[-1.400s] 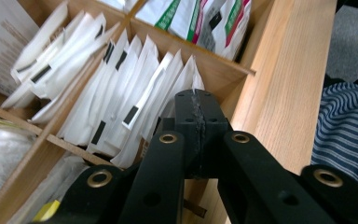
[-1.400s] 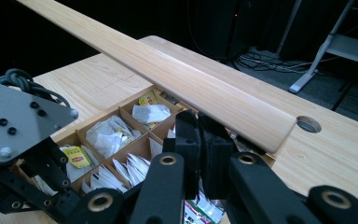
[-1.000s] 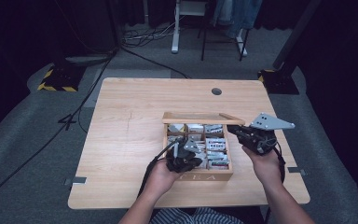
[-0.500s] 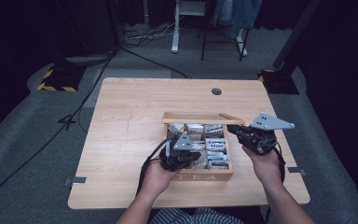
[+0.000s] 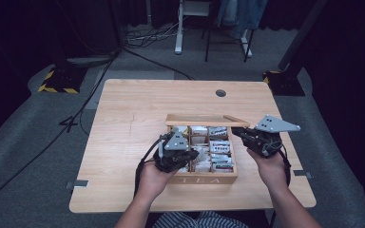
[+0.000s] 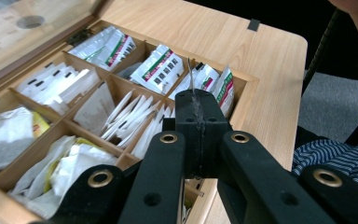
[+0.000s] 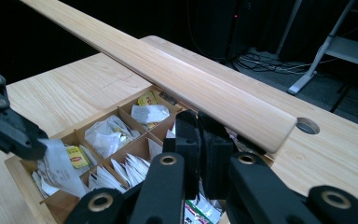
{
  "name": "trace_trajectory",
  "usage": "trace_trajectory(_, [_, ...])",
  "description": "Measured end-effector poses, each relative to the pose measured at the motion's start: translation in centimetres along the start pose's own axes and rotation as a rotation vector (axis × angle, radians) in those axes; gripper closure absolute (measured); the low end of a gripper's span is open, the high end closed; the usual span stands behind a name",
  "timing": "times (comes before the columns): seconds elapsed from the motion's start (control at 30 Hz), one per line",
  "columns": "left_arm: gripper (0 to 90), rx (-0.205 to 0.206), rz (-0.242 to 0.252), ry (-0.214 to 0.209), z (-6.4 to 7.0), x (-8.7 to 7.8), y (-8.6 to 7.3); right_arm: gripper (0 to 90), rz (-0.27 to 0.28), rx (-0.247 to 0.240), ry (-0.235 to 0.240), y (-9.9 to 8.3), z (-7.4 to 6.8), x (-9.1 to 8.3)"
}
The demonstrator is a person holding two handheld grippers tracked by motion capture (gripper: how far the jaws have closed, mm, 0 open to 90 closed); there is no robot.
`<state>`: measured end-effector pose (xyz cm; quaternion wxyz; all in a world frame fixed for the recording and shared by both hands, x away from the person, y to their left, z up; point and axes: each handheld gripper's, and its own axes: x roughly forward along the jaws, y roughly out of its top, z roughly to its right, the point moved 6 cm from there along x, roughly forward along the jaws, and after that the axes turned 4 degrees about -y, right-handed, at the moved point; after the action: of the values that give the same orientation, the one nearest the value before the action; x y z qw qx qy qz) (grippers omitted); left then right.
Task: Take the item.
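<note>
Lifting a tea bag (image 7: 60, 170) out of the tea box (image 5: 202, 179) near the tabletop's (image 5: 123, 114) near edge, the left gripper (image 6: 200, 109) has its fingers clamped on the packet. Right gripper (image 7: 200, 140) looks closed, empty, by the lid (image 7: 168, 74). Next it probably needs clearing the dividers.

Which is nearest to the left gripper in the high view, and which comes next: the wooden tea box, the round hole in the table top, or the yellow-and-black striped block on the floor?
Measured from the left gripper:
1. The wooden tea box, directly under it, lid raised.
2. The round hole in the table top, beyond the box near the far edge.
3. The yellow-and-black striped block, on the floor off the table's far left corner.
</note>
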<state>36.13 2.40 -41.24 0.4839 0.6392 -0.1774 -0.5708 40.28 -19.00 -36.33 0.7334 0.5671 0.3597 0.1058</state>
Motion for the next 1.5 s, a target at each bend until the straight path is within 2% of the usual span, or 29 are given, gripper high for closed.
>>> trace_trajectory(0.13, [89.5, -0.003, 0.006, 0.014, -0.3, -0.7, -0.1, 87.0, -0.001, 0.0, 0.001, 0.0, 0.0, 0.0])
trace_trajectory(0.2, [89.5, -0.008, 0.006, 0.031, -0.6, -1.3, -0.3, 87.0, -0.002, -0.001, 0.0, 0.0, 0.0, 0.0])
trace_trajectory(0.23, [89.5, -0.01, 0.003, 0.053, -1.0, -2.0, -0.6, 86.9, -0.001, -0.003, -0.001, 0.0, 0.0, 0.0])
trace_trajectory(0.27, [89.5, -0.01, 0.003, 0.053, -1.0, -2.0, -0.6, 86.9, -0.001, -0.003, -0.001, 0.0, 0.0, 0.0])
trace_trajectory(0.37, [89.5, -0.038, 0.02, 0.069, -1.7, -3.3, -1.1, 86.9, 0.006, -0.001, 0.0, 0.1, 0.1, 0.0])
trace_trajectory(0.5, [89.5, -0.049, 0.025, 0.091, -2.3, -4.3, -1.5, 86.8, 0.006, 0.0, 0.0, 0.2, 0.1, 0.0])
trace_trajectory(0.8, [89.5, -0.067, 0.026, 0.109, -3.0, -5.4, -2.0, 86.7, 0.009, 0.0, 0.002, 0.1, 0.1, 0.0])
trace_trajectory(1.1, [89.5, -0.091, 0.008, 0.187, -4.6, -7.1, -3.1, 86.7, 0.008, -0.002, 0.005, 0.1, 0.1, -0.1])
trace_trajectory(1.2, [89.5, -0.102, 0.006, 0.196, -4.9, -7.4, -3.5, 86.7, 0.006, -0.001, 0.004, 0.1, 0.1, -0.1])
trace_trajectory(1.23, [89.5, -0.121, 0.006, 0.201, -5.3, -7.6, -3.9, 86.7, 0.007, -0.003, 0.005, 0.1, 0.1, -0.1])
trace_trajectory(1.4, [89.4, -0.155, 0.0, 0.216, -6.3, -7.8, -4.7, 86.7, 0.007, -0.003, 0.004, 0.1, 0.1, -0.1])
trace_trajectory(1.5, [89.5, -0.203, -0.008, 0.239, -7.4, -7.9, -5.8, 86.7, 0.006, -0.003, 0.004, 0.1, 0.1, -0.1])
